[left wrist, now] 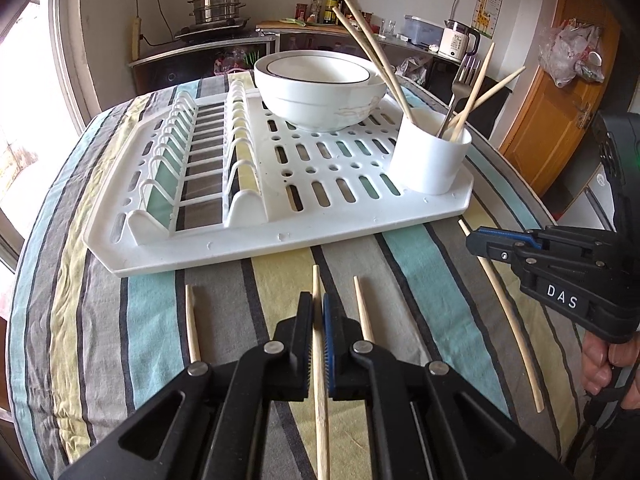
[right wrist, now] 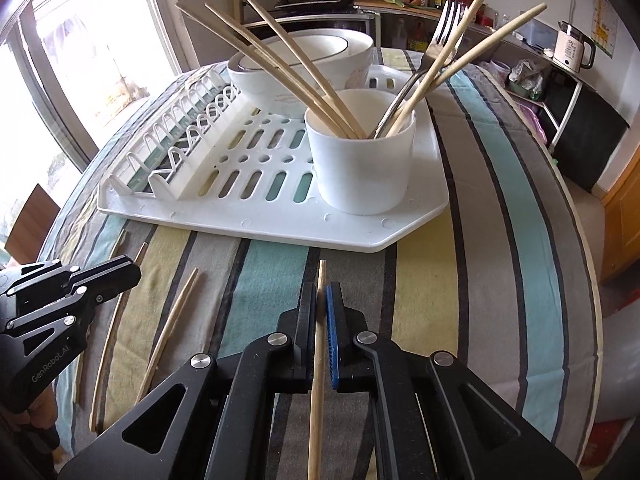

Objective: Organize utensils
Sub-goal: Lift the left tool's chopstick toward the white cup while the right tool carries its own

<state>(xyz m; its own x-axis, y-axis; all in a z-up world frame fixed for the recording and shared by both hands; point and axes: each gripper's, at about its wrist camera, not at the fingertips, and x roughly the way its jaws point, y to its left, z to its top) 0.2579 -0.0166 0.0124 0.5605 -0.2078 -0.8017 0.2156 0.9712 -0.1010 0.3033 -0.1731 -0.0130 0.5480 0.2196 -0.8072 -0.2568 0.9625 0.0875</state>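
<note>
Striped cloth table; left claw and right claw each clamp slim wooden chopstick.

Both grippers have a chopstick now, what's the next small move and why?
Probably carry the right gripper forward over the white cup and drop its chopstick in. Both jaws are shut on a chopstick, the cup already holds chopsticks and a fork, and it stands nearest the right side. The left gripper can follow.
</note>
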